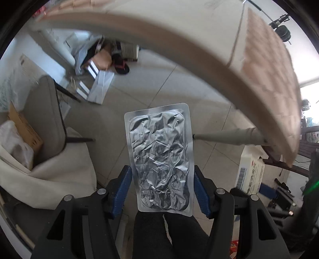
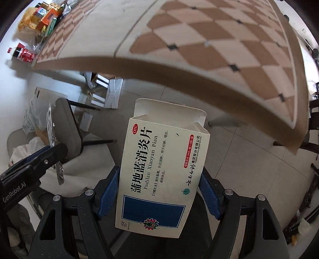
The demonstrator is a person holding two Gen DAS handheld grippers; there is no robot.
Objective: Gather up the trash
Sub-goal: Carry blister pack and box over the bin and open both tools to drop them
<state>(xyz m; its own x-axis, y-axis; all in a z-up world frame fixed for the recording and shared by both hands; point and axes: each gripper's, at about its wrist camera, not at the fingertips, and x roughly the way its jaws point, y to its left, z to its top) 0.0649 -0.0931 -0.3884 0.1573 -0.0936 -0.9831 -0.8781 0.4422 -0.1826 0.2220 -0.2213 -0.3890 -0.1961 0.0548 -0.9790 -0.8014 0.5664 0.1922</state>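
Observation:
My left gripper (image 1: 161, 189) is shut on a crumpled silver foil blister pack (image 1: 160, 157), held upright over the tiled floor beside the table edge. My right gripper (image 2: 159, 191) is shut on an opened cream medicine box (image 2: 162, 169) with blue panel and Chinese print, its top flap open. The left gripper (image 2: 39, 159) with the foil pack (image 2: 50, 127) shows edge-on at the left of the right wrist view. More trash (image 2: 42, 19), snack packets and small boxes, lies on the far corner of the table, with a cola bottle (image 2: 22, 53) beside it.
A checkered tan table (image 2: 199, 39) spans above both grippers, its leg (image 1: 229, 136) close right. A grey chair (image 1: 47, 117) with cardboard and white cloth stands left. Boxes and shoes (image 1: 103, 61) clutter the far floor. A white carton (image 1: 250, 175) stands right.

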